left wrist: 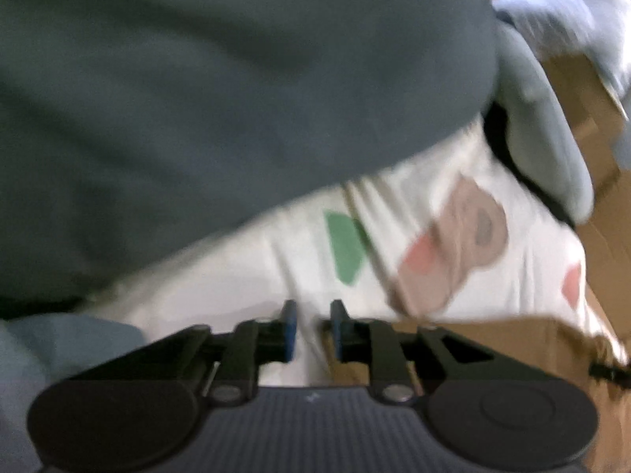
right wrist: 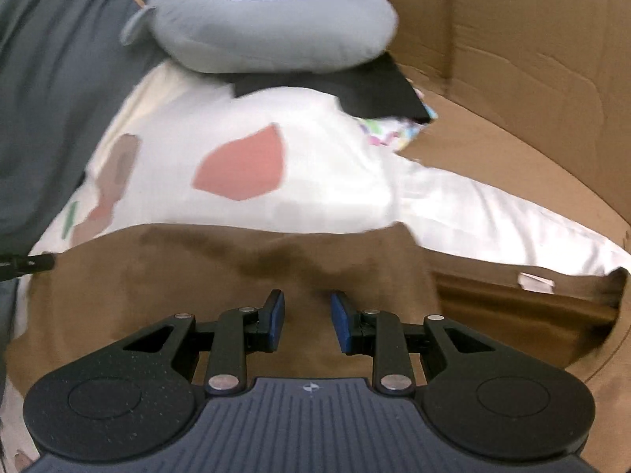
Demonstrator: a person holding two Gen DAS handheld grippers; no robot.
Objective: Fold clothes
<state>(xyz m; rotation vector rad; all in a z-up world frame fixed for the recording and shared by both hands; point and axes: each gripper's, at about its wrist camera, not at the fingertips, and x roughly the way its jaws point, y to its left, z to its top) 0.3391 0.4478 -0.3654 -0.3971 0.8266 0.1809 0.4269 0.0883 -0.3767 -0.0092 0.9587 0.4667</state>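
item: brown garment [right wrist: 236,276], lying over the white printed cloth [right wrist: 276,181], below the grey neck pillow [right wrist: 276,27]. i hold my right gripper [right wrist: 307,321] part open, empty, above it; my left gripper [left wrist: 313,331] narrowly open over the white cloth, gripping nothing, likely to reach for an edge.

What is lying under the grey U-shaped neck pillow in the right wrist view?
Under the grey U-shaped neck pillow lies a flat black sheet, itself resting on the white cloth with coloured patches. Whatever lies beneath that cloth is covered.
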